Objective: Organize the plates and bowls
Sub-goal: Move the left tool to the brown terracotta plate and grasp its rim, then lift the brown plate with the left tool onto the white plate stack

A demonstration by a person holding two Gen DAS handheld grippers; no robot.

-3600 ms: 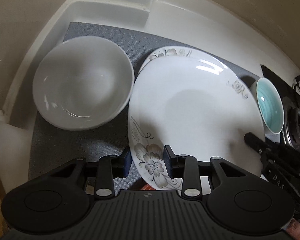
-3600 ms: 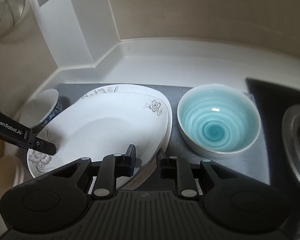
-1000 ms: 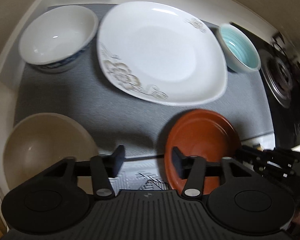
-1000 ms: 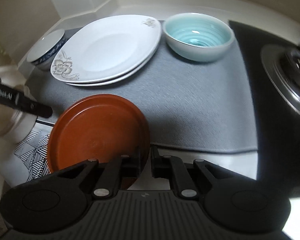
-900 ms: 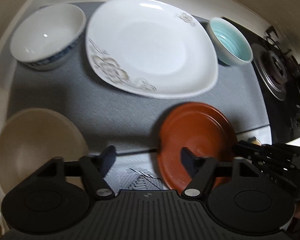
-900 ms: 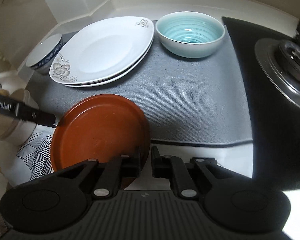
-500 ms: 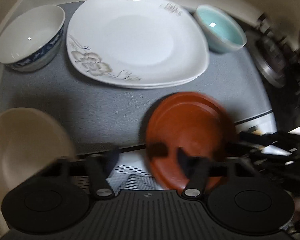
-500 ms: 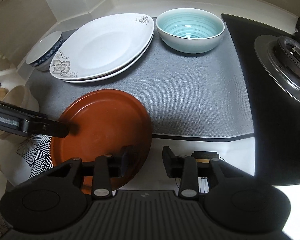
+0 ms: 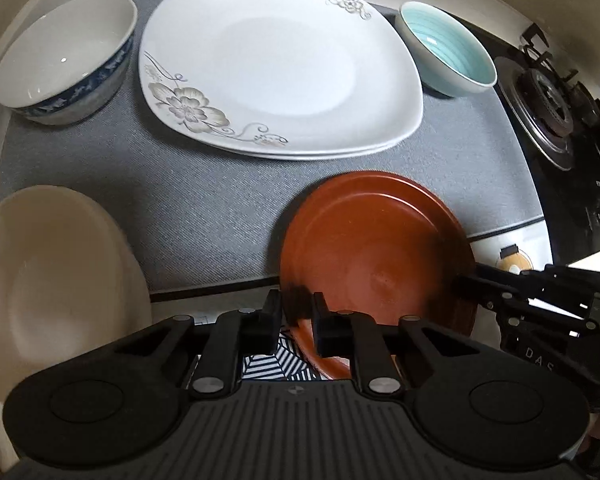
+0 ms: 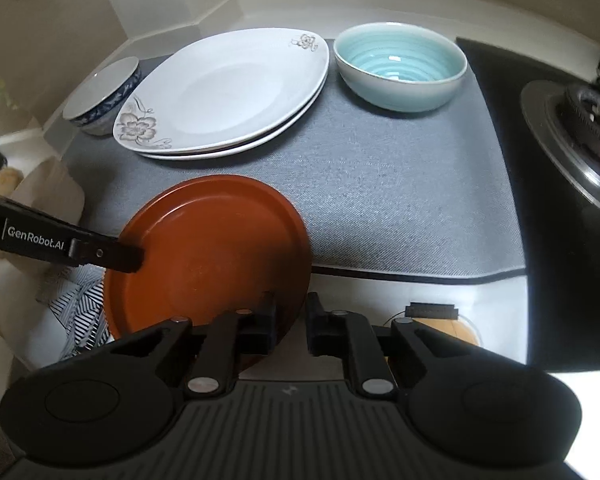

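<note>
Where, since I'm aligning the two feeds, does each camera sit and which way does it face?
Left wrist: on the left gripper, facing down-forward over the red-brown plate to the white floral plates; own fingers and right gripper show.
Right wrist: on the right gripper, facing likewise from the plate's other side; left gripper enters left.
Shared: those plates, turquoise bowl, grey mat.

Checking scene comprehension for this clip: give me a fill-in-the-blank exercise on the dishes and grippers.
1. The left gripper and right gripper both straddle the ___ of the round reddish-brown plate.
2. The square white floral plates form a stack of ___ on the grey mat.
3. That stack sits between the blue-patterned white bowl and the ___ ribbed bowl.
Missing: rim; two; turquoise.
</note>
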